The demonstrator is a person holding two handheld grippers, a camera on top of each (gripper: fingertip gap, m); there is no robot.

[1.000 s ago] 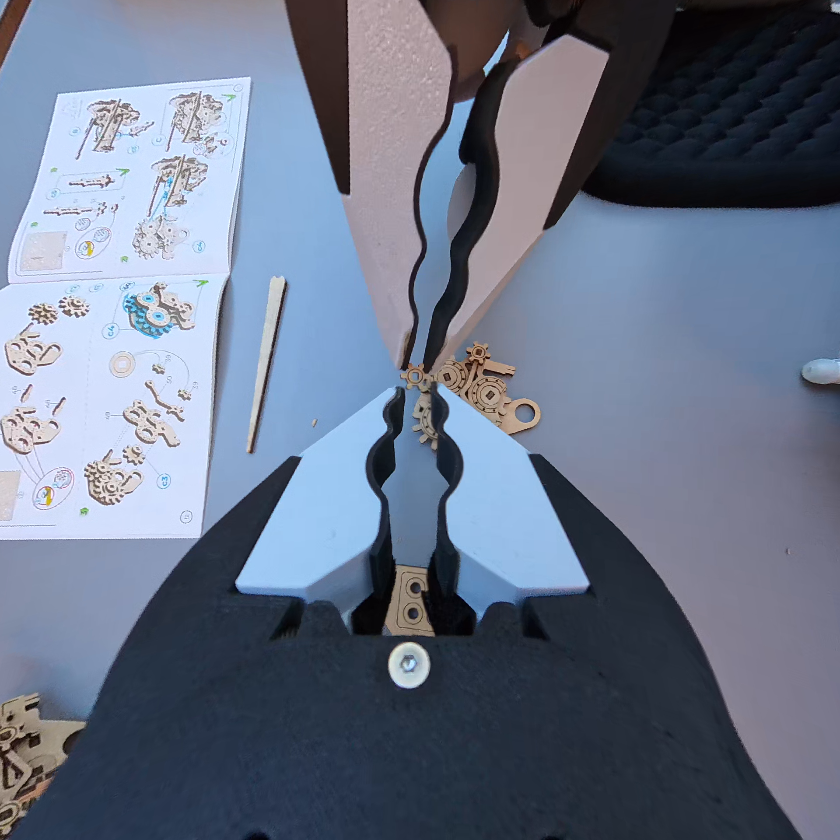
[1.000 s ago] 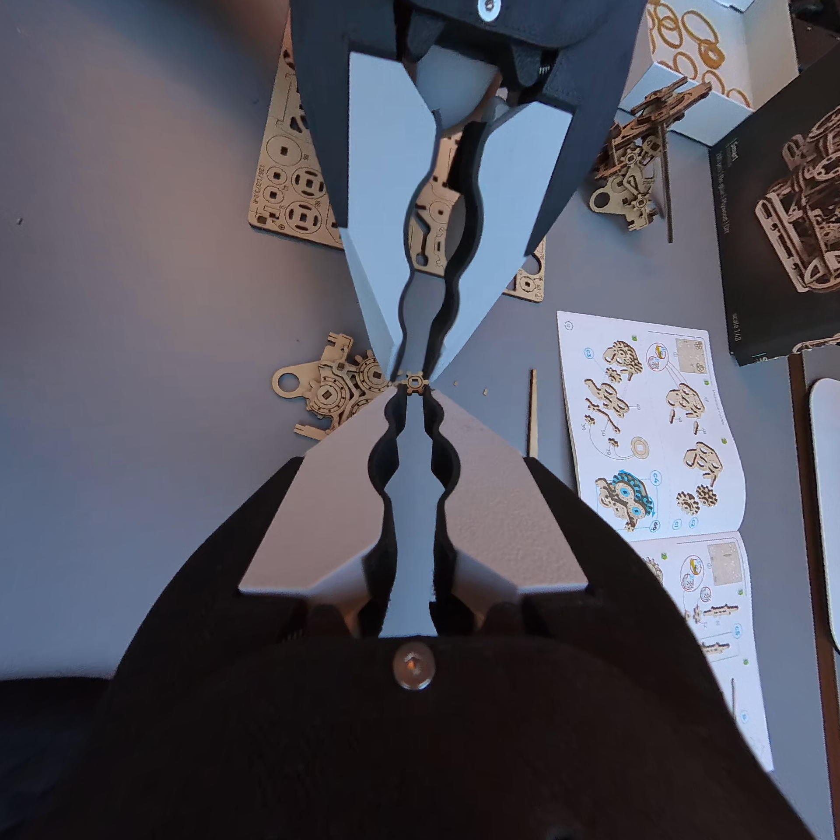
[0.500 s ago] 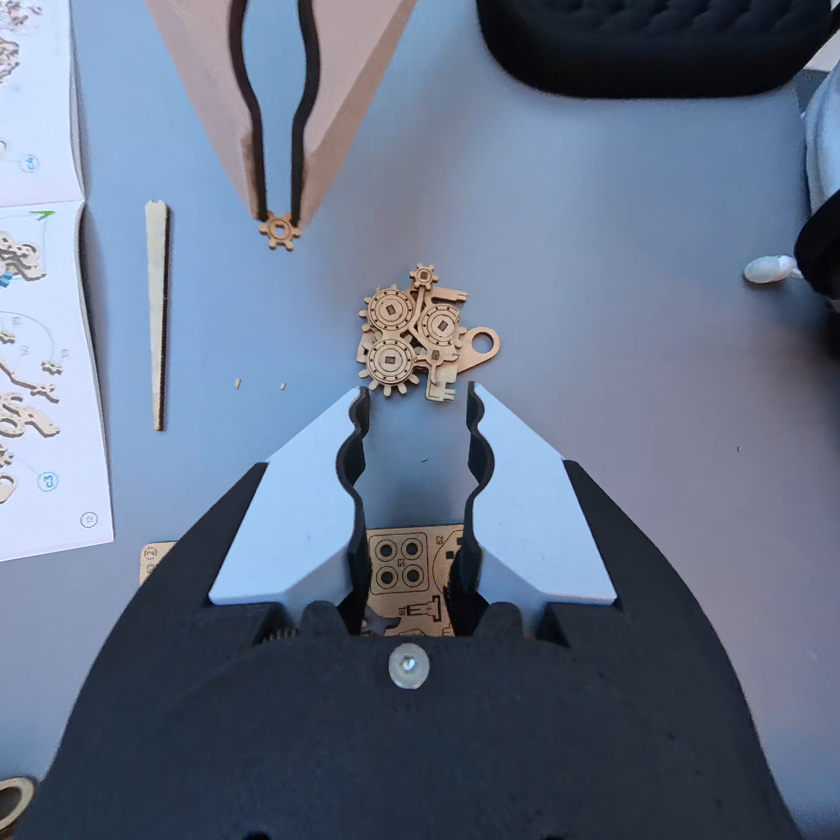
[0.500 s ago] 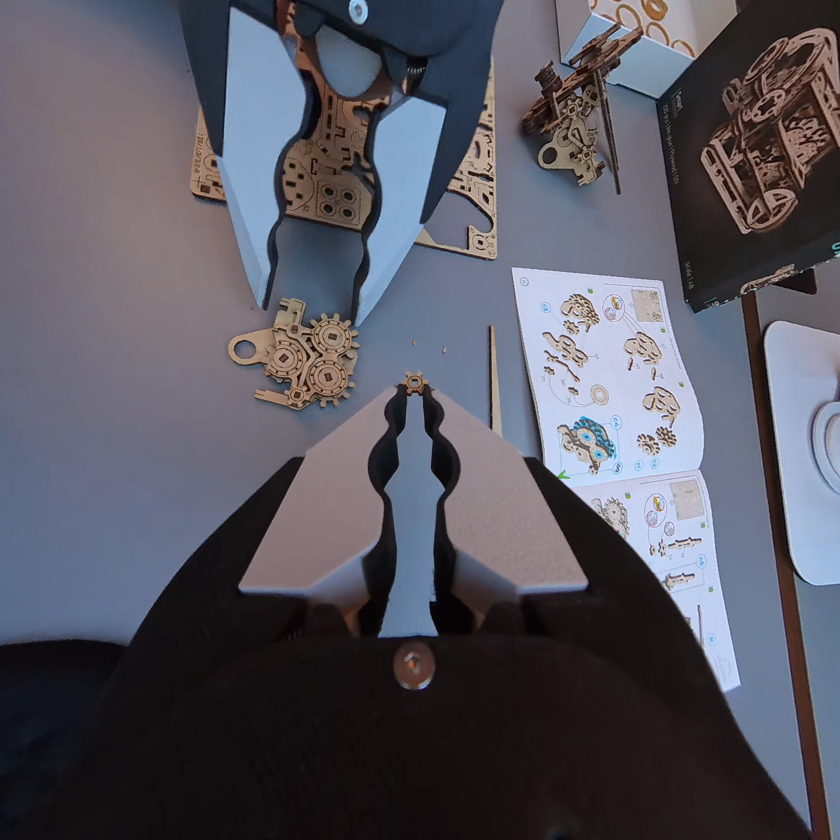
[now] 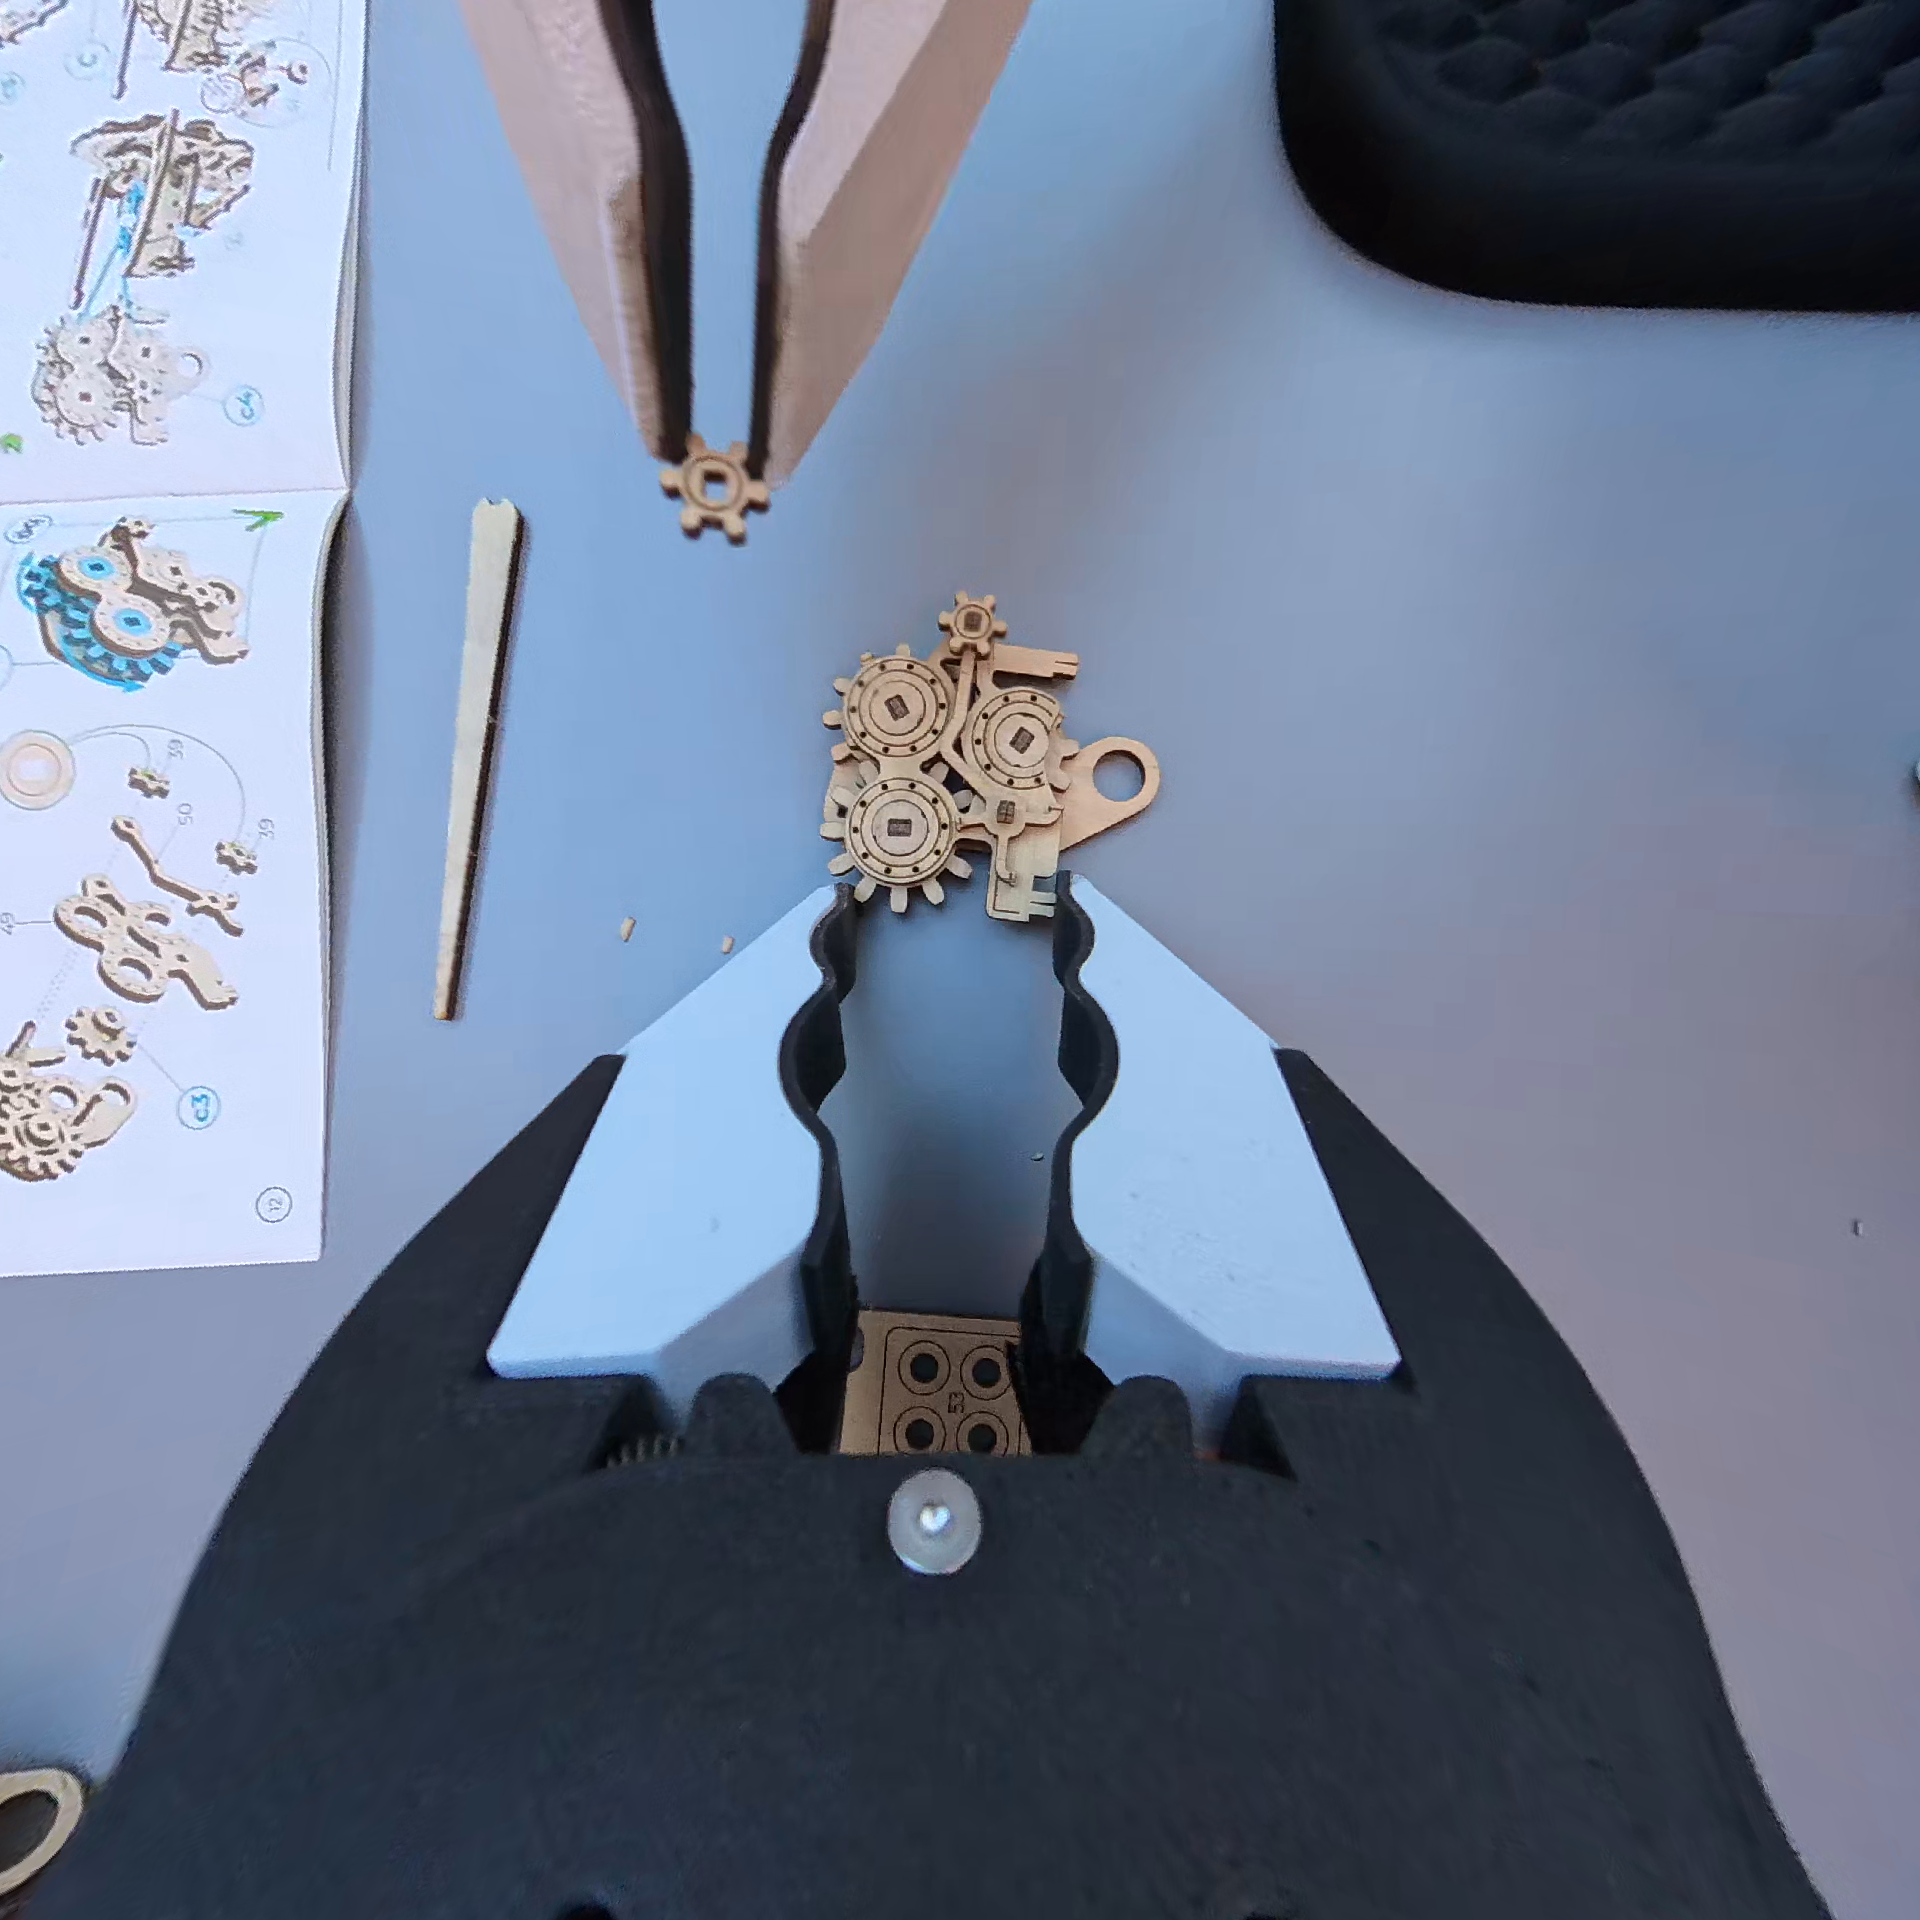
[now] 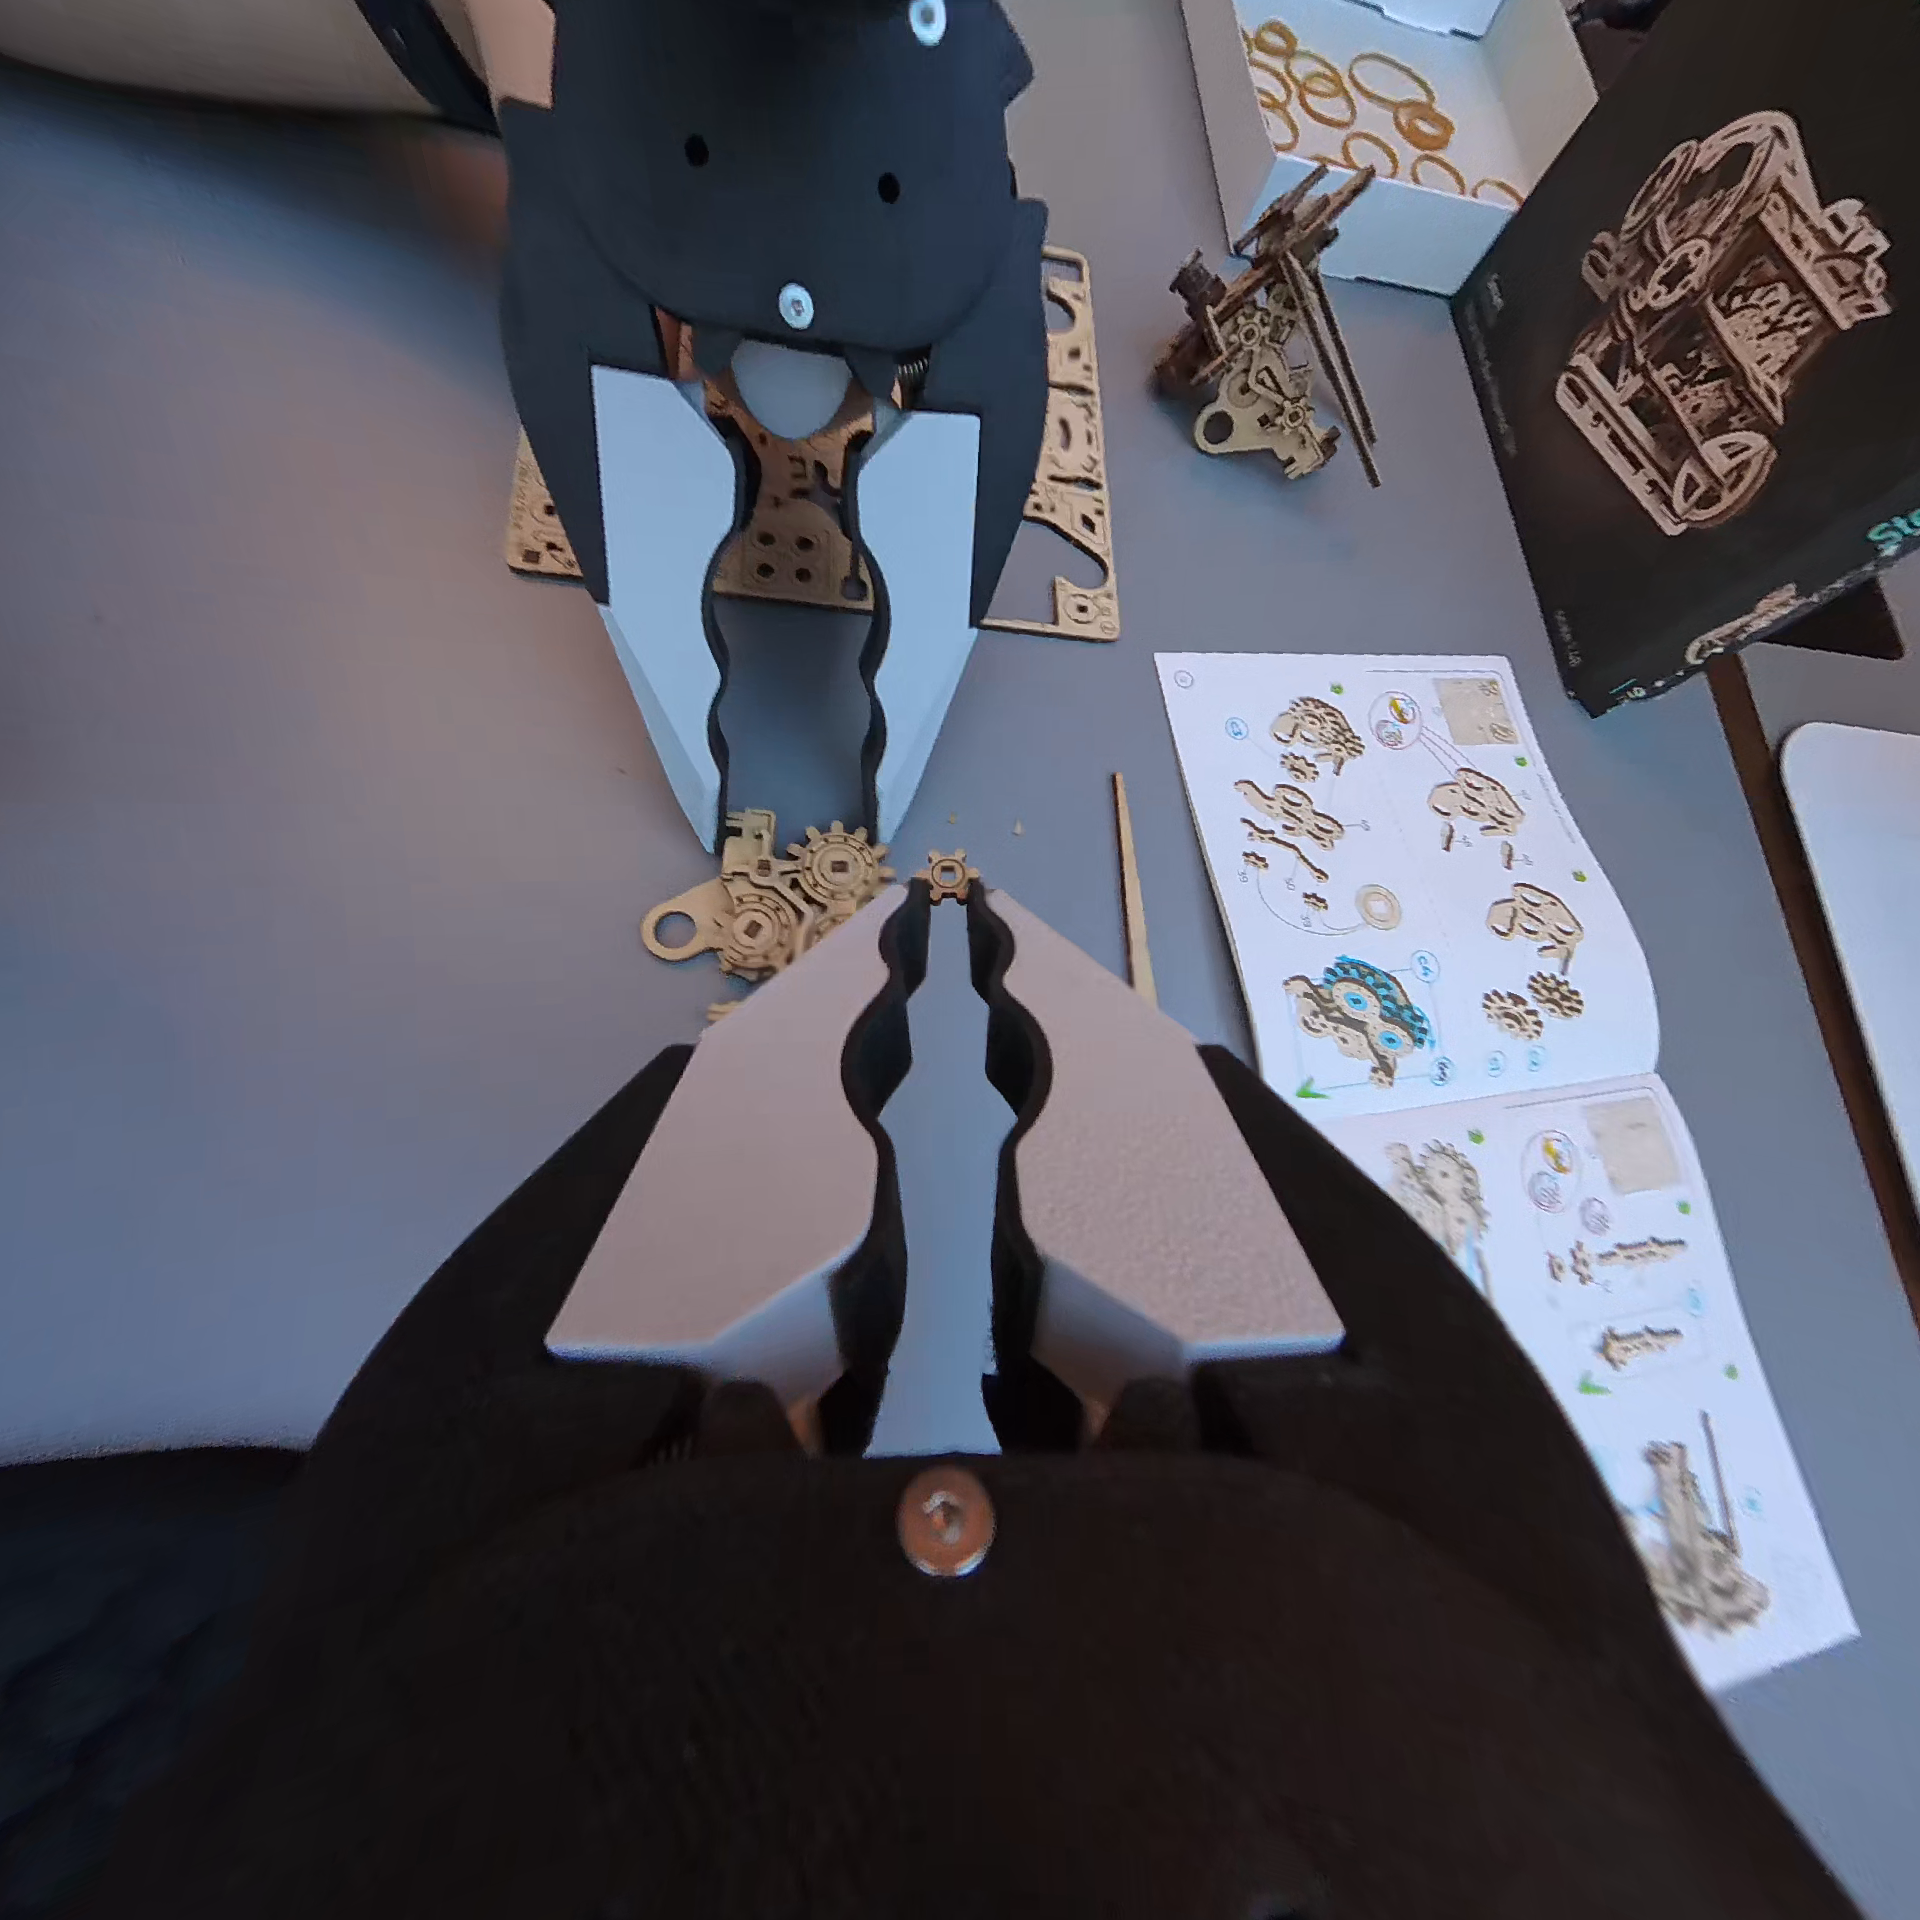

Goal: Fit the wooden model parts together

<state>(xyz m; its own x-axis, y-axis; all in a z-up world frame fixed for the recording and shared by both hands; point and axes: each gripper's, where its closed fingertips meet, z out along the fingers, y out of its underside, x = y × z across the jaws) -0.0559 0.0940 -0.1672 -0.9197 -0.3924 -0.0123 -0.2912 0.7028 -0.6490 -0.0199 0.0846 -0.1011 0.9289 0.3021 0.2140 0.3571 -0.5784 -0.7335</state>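
Plywood pinion pinched only at right tool tips, gear assembly at 12 o'clock of wide, empty left tool: could twist loose when pressed on.

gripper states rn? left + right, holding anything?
Left gripper: open, empty, its tips at the near edge of the gear assembly on the table.
Right gripper: closed on the small gear, pinched at its fingertips.

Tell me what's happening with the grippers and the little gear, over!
Right gripper shut on small gear. Left gripper open, empty, at gear assembly flat on table. Nothing in the way.
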